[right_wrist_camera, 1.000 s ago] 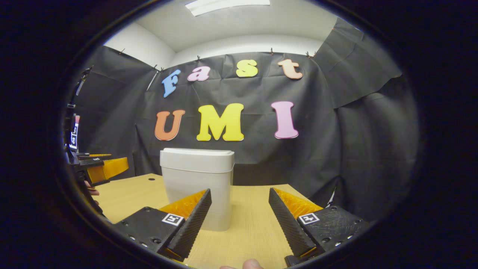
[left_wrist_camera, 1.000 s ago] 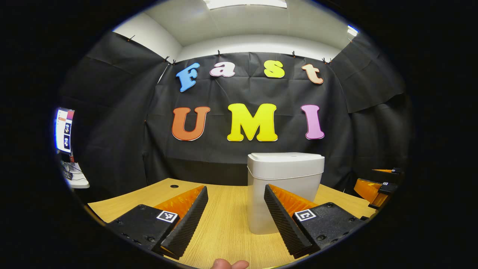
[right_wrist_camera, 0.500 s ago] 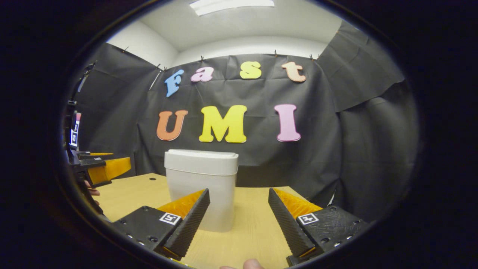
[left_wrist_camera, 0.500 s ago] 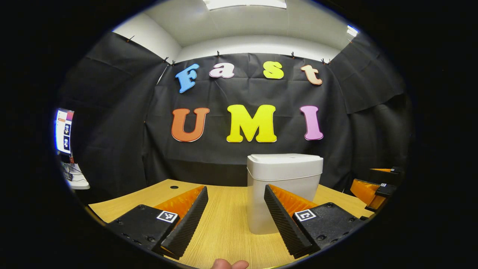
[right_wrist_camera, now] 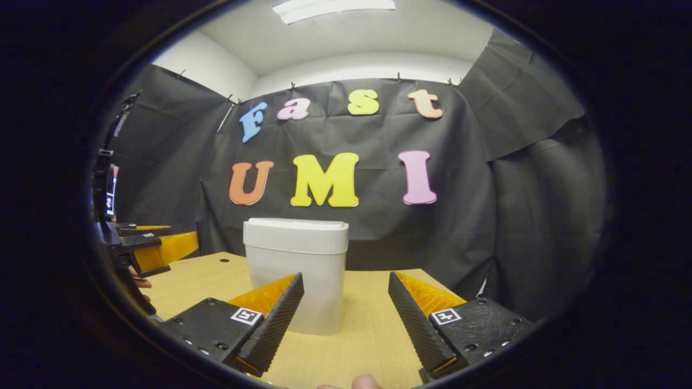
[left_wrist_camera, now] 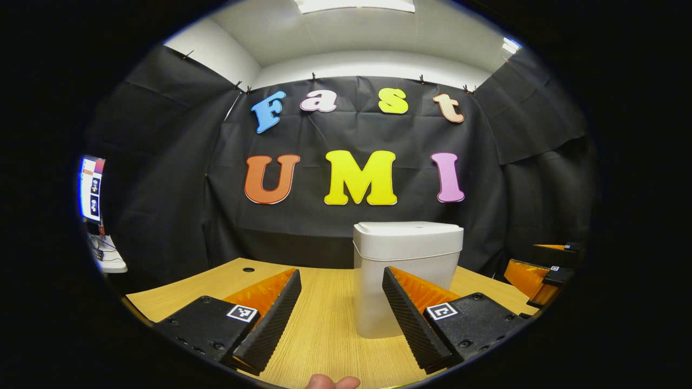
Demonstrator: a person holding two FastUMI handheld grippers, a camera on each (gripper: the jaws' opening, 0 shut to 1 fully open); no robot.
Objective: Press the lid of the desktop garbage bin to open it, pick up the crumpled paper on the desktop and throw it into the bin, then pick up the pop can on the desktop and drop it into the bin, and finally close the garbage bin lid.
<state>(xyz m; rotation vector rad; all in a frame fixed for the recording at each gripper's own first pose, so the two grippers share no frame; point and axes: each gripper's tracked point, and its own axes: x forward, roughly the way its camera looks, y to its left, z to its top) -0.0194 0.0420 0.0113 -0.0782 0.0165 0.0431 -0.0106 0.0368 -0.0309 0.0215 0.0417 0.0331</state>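
A white garbage bin (left_wrist_camera: 406,270) with its lid (left_wrist_camera: 408,229) down stands on the wooden desktop (left_wrist_camera: 324,324), just beyond my left gripper (left_wrist_camera: 340,316). That gripper is open with nothing between its fingers. In the right gripper view the same bin (right_wrist_camera: 296,270) stands ahead and slightly left of my right gripper (right_wrist_camera: 346,319), which is also open and holds nothing. The right gripper (left_wrist_camera: 543,270) shows at the far right of the left gripper view. The left gripper (right_wrist_camera: 148,246) shows at the left edge of the right gripper view.
A monitor (left_wrist_camera: 91,189) stands on a small white table (left_wrist_camera: 111,262) off to the left of the desk. A cable hole (left_wrist_camera: 248,269) sits near the desk's far left. The black cloth wall runs close behind the bin.
Both views have shifted slightly: the bin has drifted a little left in the left gripper view and a little right in the right gripper view. Both grippers stay open.
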